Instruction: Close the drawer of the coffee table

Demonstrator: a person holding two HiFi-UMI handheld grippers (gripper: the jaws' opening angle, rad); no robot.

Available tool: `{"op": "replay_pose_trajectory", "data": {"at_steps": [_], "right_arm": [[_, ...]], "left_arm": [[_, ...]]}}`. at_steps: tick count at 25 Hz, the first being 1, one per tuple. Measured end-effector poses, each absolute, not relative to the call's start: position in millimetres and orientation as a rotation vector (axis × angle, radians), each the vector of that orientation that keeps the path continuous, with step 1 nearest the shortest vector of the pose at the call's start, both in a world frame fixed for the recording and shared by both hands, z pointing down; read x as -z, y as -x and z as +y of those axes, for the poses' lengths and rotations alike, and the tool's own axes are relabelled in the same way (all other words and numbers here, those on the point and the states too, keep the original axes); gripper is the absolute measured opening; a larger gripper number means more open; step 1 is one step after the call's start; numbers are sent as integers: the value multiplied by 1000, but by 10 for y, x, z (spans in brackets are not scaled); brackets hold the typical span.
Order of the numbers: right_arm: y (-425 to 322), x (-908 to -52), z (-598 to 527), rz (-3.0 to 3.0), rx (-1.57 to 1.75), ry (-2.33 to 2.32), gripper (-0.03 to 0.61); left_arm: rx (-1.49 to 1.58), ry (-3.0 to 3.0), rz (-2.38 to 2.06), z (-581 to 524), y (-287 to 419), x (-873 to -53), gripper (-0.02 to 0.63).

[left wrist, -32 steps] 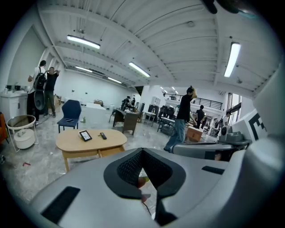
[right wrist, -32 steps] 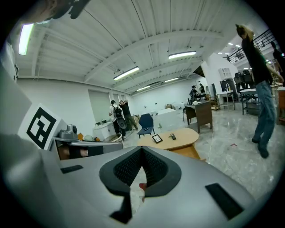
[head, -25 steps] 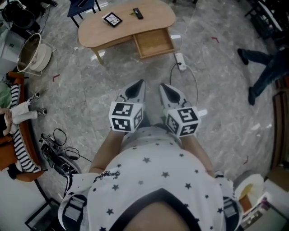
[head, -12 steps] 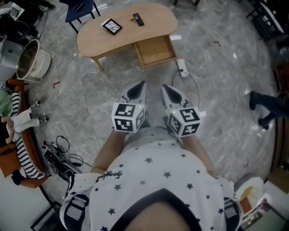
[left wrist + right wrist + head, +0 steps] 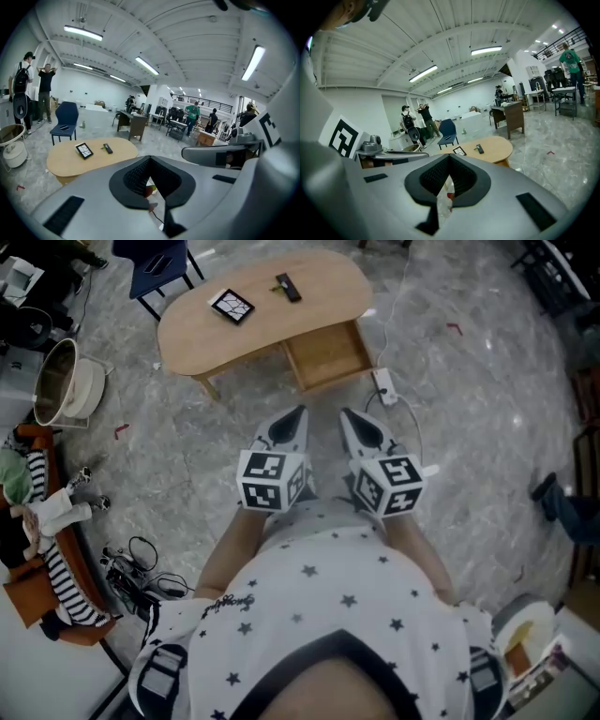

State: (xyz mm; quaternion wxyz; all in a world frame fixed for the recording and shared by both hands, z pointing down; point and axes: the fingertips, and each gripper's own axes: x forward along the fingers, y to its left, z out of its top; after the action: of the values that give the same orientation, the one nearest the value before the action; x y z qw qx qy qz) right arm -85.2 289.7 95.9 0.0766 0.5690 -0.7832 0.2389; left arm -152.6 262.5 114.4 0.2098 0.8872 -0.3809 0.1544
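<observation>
Drawer (image 5: pixel 328 354) of the coffee table (image 5: pixel 253 320) is seen pulled out. The left gripper (image 5: pixel 291 420) and right gripper (image 5: pixel 354 423) are held shut and empty, pointed toward it, likely for pushing.

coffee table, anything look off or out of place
Yes: the table's drawer stands pulled out at its near side, not closed. A power strip lies on the floor beside it.

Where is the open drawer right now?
In the head view, top centre, the drawer juts from the coffee table, beside a white power strip.
</observation>
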Motion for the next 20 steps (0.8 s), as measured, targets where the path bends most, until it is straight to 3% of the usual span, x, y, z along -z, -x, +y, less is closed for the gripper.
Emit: {"op": "replay_pose_trajectory", "data": {"at_steps": [20], "right_arm": [[828, -1206, 2132, -2264, -783, -1768, 8]], "left_arm": [[-490, -2455, -1008, 1772, 1663, -1452, 8]]}}
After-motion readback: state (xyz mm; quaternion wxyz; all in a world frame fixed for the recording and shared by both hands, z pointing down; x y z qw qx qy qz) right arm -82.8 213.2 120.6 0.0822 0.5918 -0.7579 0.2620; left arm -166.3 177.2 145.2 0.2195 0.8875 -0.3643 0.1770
